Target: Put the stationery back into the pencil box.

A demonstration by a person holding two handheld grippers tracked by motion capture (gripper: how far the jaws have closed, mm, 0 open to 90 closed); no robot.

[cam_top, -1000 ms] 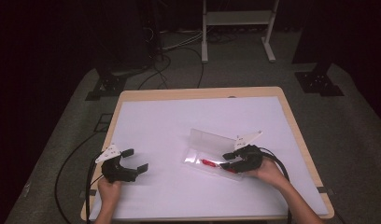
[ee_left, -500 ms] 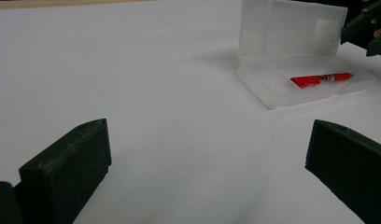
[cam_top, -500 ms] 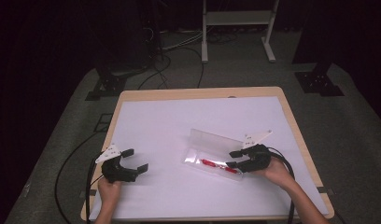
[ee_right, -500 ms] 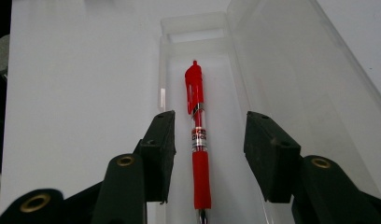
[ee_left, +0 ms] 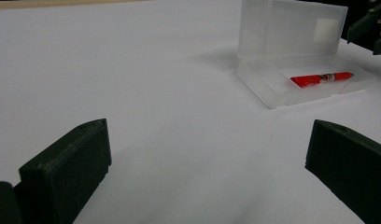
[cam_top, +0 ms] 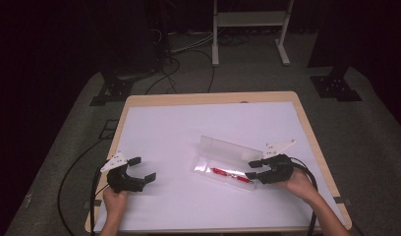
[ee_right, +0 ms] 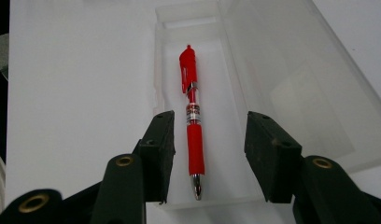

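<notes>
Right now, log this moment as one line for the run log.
right gripper: open, fingers either side of red pen | pen: lying in open clear case | left gripper: open, apart on white table

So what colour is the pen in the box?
The pen is red with a silver tip, clearest in the right gripper view.

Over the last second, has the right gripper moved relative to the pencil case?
Yes. In the high view the right gripper has drawn back to the right, off the red pen and toward the right end of the clear case, which stayed put. It is open.
</notes>
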